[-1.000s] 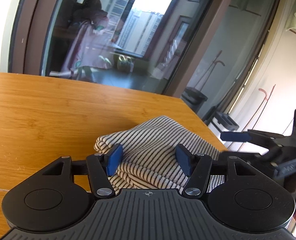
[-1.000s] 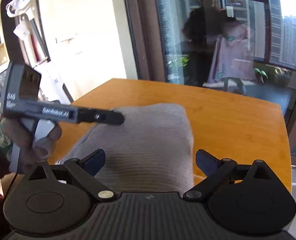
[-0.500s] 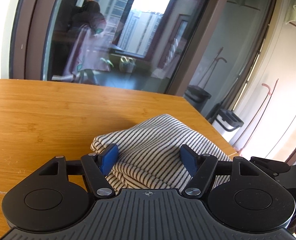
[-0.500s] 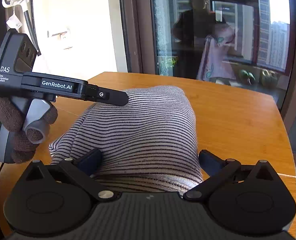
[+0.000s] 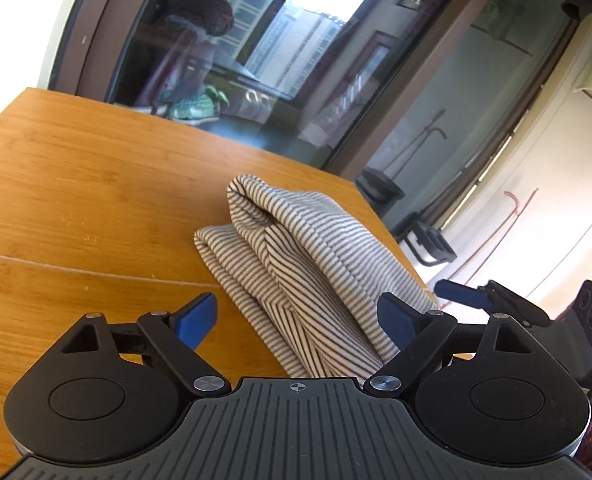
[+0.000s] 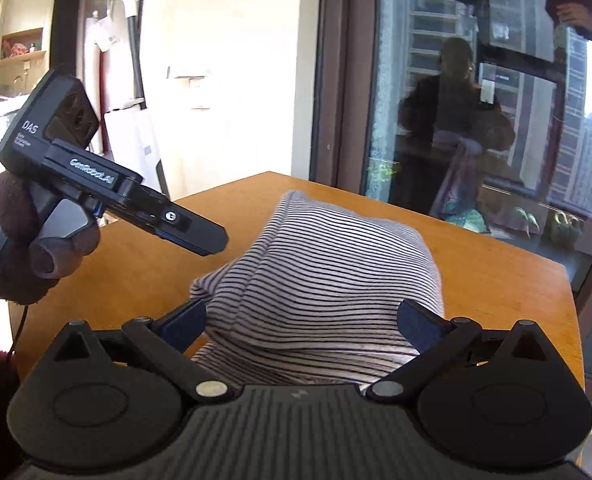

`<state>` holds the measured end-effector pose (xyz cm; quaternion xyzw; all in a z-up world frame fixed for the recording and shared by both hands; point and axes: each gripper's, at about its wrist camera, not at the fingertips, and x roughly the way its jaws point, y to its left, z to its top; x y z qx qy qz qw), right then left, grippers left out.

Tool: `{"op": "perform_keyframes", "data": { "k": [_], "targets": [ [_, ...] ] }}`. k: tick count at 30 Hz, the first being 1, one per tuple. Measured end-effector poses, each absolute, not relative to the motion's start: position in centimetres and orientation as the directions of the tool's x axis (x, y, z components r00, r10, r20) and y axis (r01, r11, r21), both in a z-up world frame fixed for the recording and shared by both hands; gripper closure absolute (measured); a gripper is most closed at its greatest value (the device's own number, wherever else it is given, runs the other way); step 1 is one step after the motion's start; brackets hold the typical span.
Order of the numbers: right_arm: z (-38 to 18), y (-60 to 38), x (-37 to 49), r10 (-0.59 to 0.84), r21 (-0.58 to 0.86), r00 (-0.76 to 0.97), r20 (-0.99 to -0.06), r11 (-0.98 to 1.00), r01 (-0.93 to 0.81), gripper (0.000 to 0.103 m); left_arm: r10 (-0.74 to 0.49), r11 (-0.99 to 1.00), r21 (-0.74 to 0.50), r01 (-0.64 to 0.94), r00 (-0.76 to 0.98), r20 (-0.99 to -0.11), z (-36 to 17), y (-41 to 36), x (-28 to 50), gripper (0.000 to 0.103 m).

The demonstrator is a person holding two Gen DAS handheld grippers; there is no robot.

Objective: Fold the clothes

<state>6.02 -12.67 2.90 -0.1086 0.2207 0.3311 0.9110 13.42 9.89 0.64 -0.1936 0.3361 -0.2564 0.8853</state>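
Mostly done, by the look of it: the grey-and-white striped knit garment (image 5: 296, 256) lies as a compact multi-layer bundle on the honey-coloured bamboo table (image 5: 75, 200), near the table's far right corner as the left wrist view has it, w/ at least three stacked layers showing at its near edge and a rounded fold on top. Judging from that, the main folds are in; what's left is prob. squaring up the loose top flap, which sits a bit skewed and puffy over the lower layers, & maybe pressing it flat. Left gripper (image 5: 296, 320), black w/ blue pads: jaws spread wide, nothing held; its right pad sits against or just beside the bundle's side, contact can't be told, left pad is over bare wood. Right gripper (image 6: 304, 320), same build: jaws also wide apart, straddling the near end of the garment (image 6: 336, 272) w/o pinching it, so no grasp. In the right wrist view the left gripper (image 6: 199, 236) hangs above the table, apart from the cloth, held by a hand in a dark fuzzy glove (image 6: 27, 240). Count: 1 garment, 1 table, 2 grippers, 4 blue pads in all (2 each), 1 gloved hand seen. No other clothes on the tabletop in either view, so as far as shown this is the only item to finish.
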Motion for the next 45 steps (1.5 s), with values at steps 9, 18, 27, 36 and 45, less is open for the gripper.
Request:
{"op": "perform_keyframes", "data": {
  "k": [9,18,27,36,45],
  "targets": [
    [2.9,-11.4,4.6,0.506,-0.152,0.712,-0.487,0.753,-0.64,0.051,-0.628,0.769,-0.529,0.36,0.579,-0.52,-0.8,8.4,13.4,0.05],
    [6.5,-13.0,7.0,0.742,0.29,0.567,-0.358,0.665,-0.688,0.091,-0.681,0.721,-0.59,0.363,0.528,-0.508,-2.0,7.6,13.9,0.057],
    [2.2,-12.4,9.0,0.74,0.397,0.516,-0.431,0.669,-0.628,0.091,-0.677,0.731,-0.558,0.392,0.513,-0.527,-2.2,7.8,13.5,0.053],
    [1.2,-10.0,5.9,0.685,0.19,0.54,-0.489,0.688,-0.7,0.085,-0.594,0.771,-0.569,0.288,0.648,-0.477,0.6,13.3,12.9,0.034],
    [3.3,-10.5,4.3,0.642,0.043,0.582,-0.5,0.689,-0.723,0.051,-0.641,0.748,-0.553,0.367,0.617,-0.457,1.2,9.9,14.5,0.041]
  ]
}}
